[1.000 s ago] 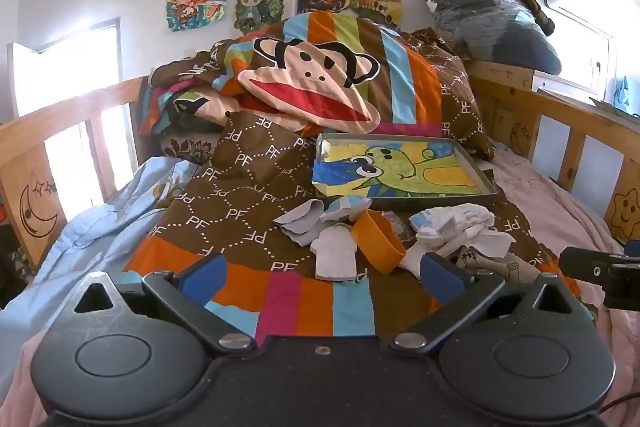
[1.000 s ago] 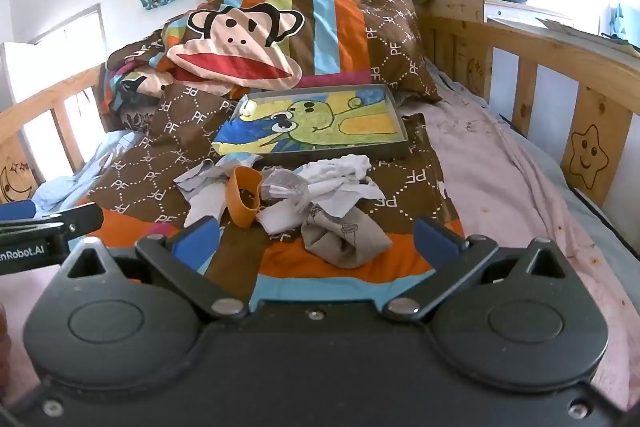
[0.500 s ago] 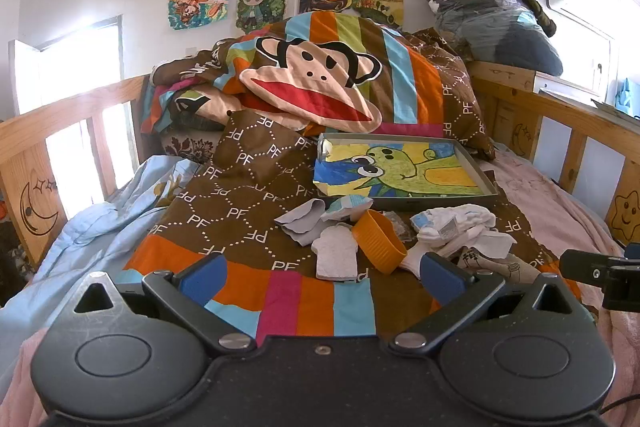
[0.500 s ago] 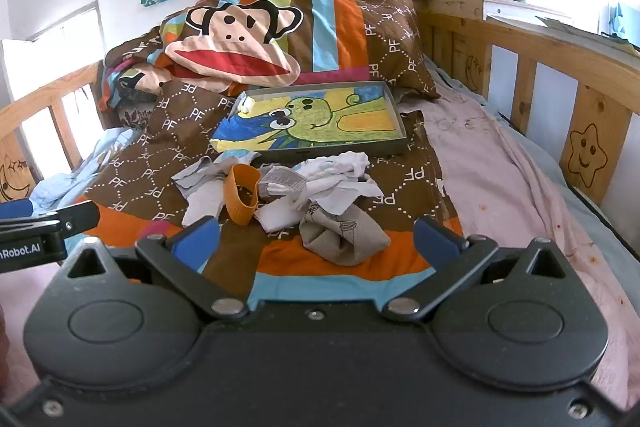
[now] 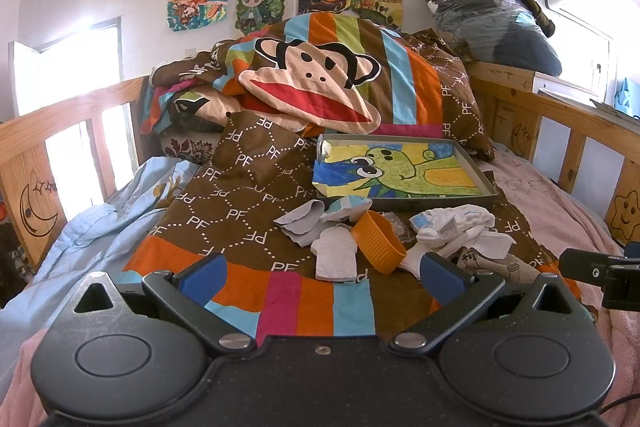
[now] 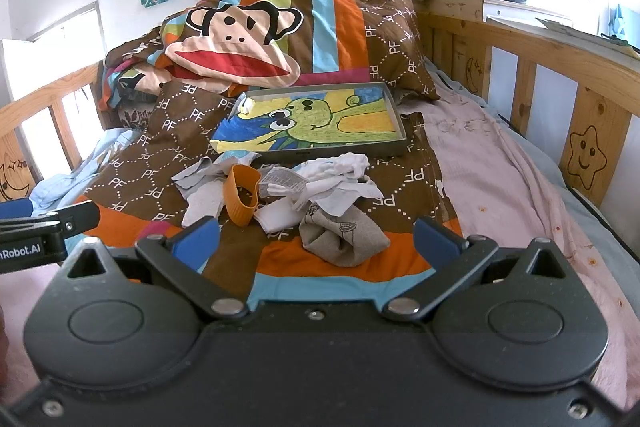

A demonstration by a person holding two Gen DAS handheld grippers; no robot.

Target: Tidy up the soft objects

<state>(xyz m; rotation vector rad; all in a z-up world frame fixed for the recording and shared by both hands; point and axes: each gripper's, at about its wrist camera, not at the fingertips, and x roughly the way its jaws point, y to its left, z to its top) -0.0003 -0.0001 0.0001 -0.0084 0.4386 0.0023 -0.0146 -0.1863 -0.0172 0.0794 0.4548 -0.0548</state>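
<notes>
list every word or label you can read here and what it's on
"PF": repeated in white all over the brown quilt.
"nRobot.AI": cut off at the frame edge, on the left claw body in the right wrist view.
Tag on the white socks: too small to read.
Print on the grey-brown sock: illegible.

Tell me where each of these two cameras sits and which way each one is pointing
Left wrist: on the left gripper, facing up the bed toward the tray; its own open fingers show, the right gripper at right edge.
Right wrist: on the right gripper, same heading, further right; open fingers, the left gripper at left edge.
Shared: orange cup, sock pile, monkey pillow.
</notes>
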